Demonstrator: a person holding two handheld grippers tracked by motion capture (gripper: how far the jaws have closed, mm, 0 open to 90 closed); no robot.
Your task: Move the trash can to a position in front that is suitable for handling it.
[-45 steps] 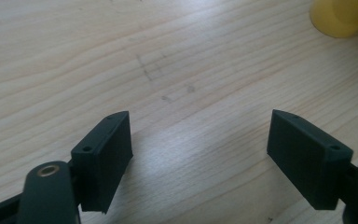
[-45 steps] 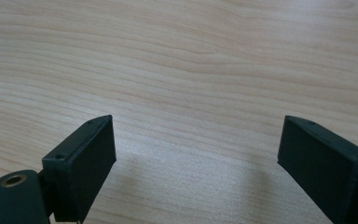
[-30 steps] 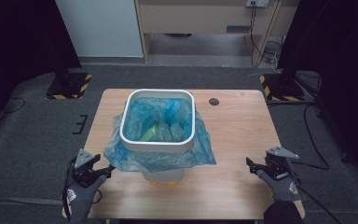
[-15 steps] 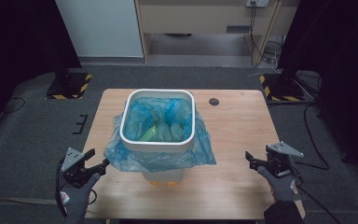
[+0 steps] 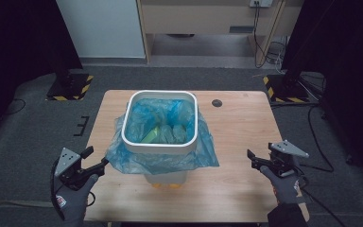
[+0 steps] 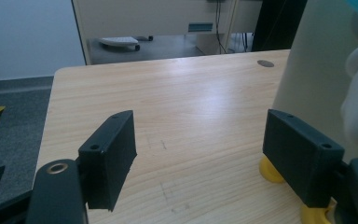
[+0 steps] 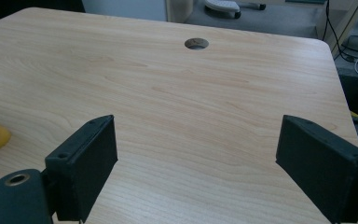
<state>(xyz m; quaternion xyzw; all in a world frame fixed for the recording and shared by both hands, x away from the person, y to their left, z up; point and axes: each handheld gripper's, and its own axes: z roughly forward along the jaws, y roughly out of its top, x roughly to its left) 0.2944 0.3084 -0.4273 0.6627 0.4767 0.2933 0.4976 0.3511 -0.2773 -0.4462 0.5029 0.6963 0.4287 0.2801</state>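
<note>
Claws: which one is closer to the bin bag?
The left claw. Its tips sit right by the blue bag's overhang at the table's front-left, while the right claw is well off with bare wood between.

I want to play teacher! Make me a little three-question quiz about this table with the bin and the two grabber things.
1. True or false: the blue bag hangs over the outside of the white bin.
2. What is each gripper holding? A) a corner of the bag B) nothing C) a yellow foot
3. Fill in: the dark round hole in the table lies on the bin's ____ side, seen from the person.

Key
1. True; it drapes over the rim all round.
2. B; the left gripper and right gripper have jaws apart, nothing between them.
3. Right, toward the far edge.
</note>
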